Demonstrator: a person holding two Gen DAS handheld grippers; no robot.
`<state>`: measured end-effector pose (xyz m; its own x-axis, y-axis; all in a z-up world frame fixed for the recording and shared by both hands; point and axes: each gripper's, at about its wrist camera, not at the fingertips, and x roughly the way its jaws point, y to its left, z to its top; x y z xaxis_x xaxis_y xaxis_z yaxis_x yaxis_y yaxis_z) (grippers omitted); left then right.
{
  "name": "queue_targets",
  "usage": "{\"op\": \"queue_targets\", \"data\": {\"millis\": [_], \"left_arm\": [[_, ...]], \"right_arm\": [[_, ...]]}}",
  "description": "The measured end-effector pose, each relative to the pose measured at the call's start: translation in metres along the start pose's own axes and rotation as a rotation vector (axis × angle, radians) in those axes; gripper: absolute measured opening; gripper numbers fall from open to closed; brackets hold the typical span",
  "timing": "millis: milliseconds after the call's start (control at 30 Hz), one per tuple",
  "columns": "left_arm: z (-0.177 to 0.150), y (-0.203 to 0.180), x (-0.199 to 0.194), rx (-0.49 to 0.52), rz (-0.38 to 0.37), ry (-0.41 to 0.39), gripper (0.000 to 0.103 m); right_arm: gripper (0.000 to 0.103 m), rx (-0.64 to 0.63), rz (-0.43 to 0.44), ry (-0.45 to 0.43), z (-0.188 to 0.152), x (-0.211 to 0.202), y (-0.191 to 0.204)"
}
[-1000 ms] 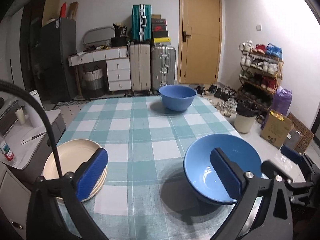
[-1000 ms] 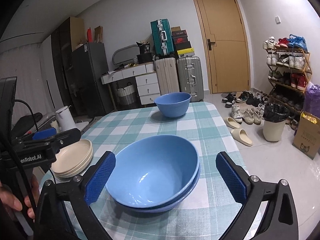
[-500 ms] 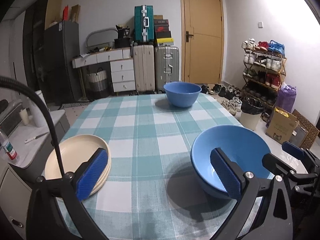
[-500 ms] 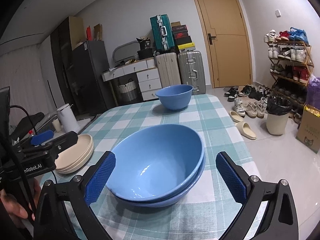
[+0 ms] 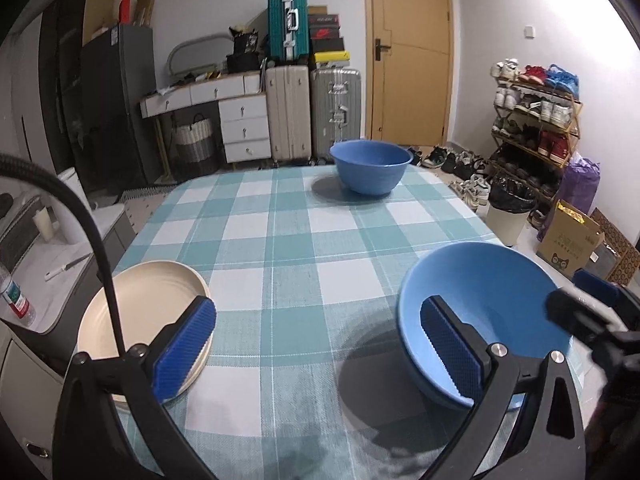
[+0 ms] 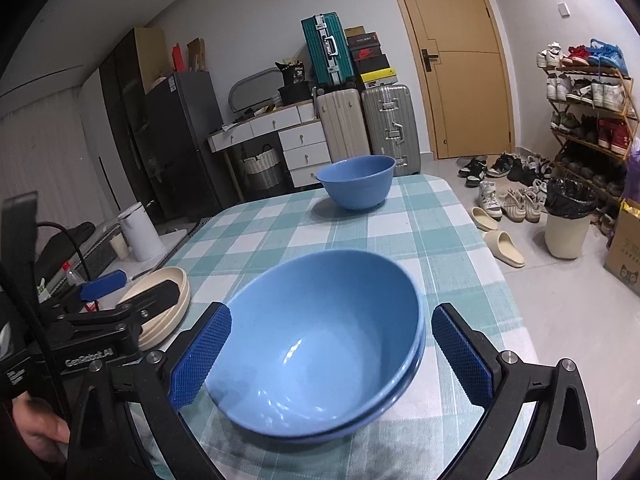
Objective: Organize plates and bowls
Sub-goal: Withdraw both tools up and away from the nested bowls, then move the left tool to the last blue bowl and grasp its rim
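Right wrist view: the stacked bowls (image 6: 320, 344) sit between the gaping right tongs (image 6: 330, 354), dead ahead. A lone bowl (image 6: 356, 181) stands well beyond the stack. Plates (image 5: 140, 320) lie left of the stack, by the spread, empty left tongs (image 5: 316, 348).

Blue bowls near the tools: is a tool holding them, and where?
No. The right tool is open around the stacked blue bowls without gripping; the left tool is open, empty.
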<state>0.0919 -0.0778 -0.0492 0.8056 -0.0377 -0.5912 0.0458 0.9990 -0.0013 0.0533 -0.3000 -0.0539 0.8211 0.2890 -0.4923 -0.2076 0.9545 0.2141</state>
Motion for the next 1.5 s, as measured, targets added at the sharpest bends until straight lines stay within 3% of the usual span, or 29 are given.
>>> {"op": "queue_targets", "data": {"millis": [167, 467, 567, 667, 733, 933, 1067, 1133, 1333, 1500], "left_arm": [[0.024, 0.016, 0.019, -0.034, 0.018, 0.036, 0.103], [0.108, 0.044, 0.061, -0.106, -0.043, 0.072, 0.103], [0.134, 0.046, 0.081, -0.1, -0.007, 0.068, 0.103], [0.16, 0.047, 0.12, -0.13, -0.107, 0.184, 0.103], [0.171, 0.047, 0.144, -0.161, -0.107, 0.214, 0.103], [0.206, 0.028, 0.234, -0.151, -0.079, 0.352, 0.103], [0.213, 0.014, 0.297, -0.142, -0.079, 0.462, 0.101], [0.213, 0.008, 0.321, -0.142, -0.044, 0.5, 0.1], [0.217, -0.012, 0.348, -0.116, -0.054, 0.53, 0.1], [0.217, -0.016, 0.369, -0.191, -0.124, 0.591, 0.099]], "right_arm": [[0.102, 0.037, 0.117, 0.019, 0.029, 0.008, -0.013], [0.102, 0.033, 0.193, 0.028, 0.117, 0.05, -0.027], [0.102, 0.006, 0.197, 0.035, 0.145, 0.07, -0.028], [0.102, 0.007, 0.223, 0.042, 0.17, 0.091, -0.031], [0.102, 0.011, 0.237, 0.037, 0.18, 0.1, -0.032], [0.102, 0.031, 0.275, 0.051, 0.175, 0.122, -0.033], [0.102, 0.041, 0.27, 0.077, 0.161, 0.132, -0.041], [0.102, 0.067, 0.257, 0.083, 0.158, 0.135, -0.052], [0.102, 0.097, 0.233, 0.101, 0.154, 0.143, -0.077], [0.102, 0.13, 0.169, 0.16, 0.157, 0.171, -0.093]]}}
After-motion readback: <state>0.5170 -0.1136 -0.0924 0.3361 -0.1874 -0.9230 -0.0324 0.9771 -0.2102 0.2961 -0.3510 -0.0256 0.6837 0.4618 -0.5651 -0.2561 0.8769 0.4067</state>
